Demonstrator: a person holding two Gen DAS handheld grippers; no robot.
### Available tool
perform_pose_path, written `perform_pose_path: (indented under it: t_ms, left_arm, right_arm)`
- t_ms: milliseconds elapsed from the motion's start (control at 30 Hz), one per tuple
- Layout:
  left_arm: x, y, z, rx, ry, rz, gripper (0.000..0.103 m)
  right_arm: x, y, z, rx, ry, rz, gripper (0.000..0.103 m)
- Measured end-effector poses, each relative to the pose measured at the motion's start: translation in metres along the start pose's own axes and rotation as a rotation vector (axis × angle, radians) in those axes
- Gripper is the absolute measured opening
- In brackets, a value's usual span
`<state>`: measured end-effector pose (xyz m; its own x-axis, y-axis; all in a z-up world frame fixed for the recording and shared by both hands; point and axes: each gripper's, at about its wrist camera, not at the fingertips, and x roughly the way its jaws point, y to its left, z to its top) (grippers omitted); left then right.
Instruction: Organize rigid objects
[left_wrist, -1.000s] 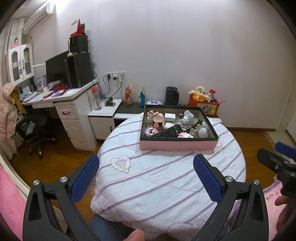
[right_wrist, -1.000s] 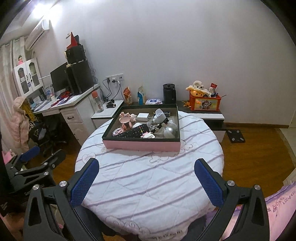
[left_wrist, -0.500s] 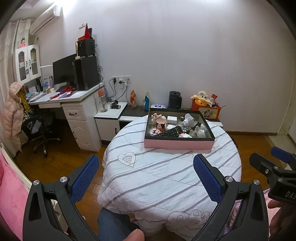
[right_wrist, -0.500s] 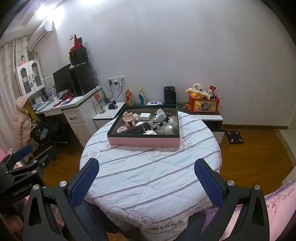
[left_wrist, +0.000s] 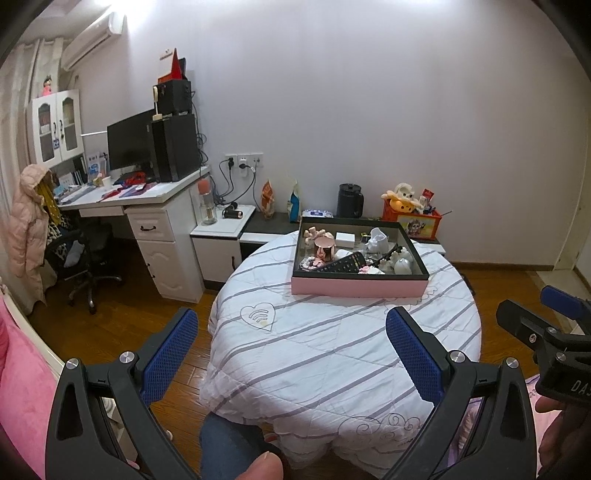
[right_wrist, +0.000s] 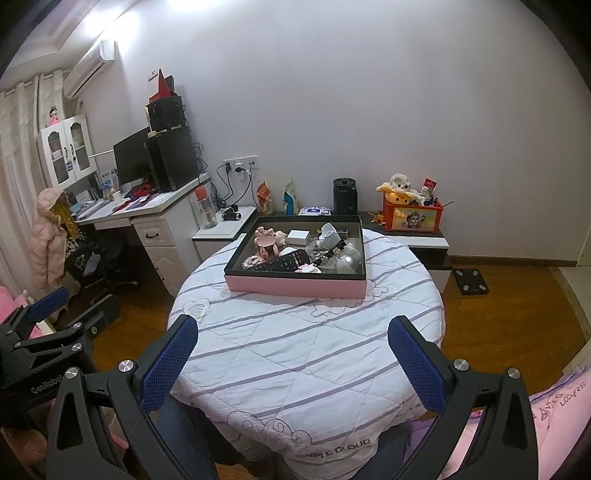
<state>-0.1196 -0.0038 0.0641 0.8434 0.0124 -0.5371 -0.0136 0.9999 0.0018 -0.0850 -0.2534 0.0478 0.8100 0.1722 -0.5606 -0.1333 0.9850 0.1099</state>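
Nearest the cameras, the left gripper (left_wrist: 291, 332) and the right gripper (right_wrist: 293, 339) both hang in the air short of the round surface (left_wrist: 332, 343), each with its blue-padded fingers (left_wrist: 171, 354) spread wide and nothing between them. In the left wrist view the right gripper shows at the right edge, with part of a hand (left_wrist: 554, 428) below it; in the right wrist view the left gripper shows at the left edge. A knee in blue jeans (left_wrist: 229, 443) sits under the near rim of the surface. The surface wears a white quilted cloth with grey stripes (right_wrist: 295, 354), and its near half is bare cloth. At the far side of the surface rests a shallow pink box with a dark rim (right_wrist: 295, 286). Inside it lie the rigid objects in a jumble: a black remote control (right_wrist: 282, 263) toward the front, a pink cup (right_wrist: 266, 245) at the left, a small white box (right_wrist: 298, 236) toward the back, and a silvery round thing (right_wrist: 349, 260) at the right. Beyond the surface, a low cabinet holds a black kettle (right_wrist: 344, 195) and an orange toy box (right_wrist: 412, 216). To the left stands a white desk (left_wrist: 159, 206) with a monitor (left_wrist: 129, 146).
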Motion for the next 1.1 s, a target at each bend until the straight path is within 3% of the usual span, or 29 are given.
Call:
perform_pose_path:
  t_ms: [1100]
  left_arm:
    - [0.012, 0.002, 0.002, 0.01, 0.053, -0.02, 0.103]
  right_arm:
    - [0.003, 0.004, 0.002, -0.012, 0.011, 0.002, 0.103]
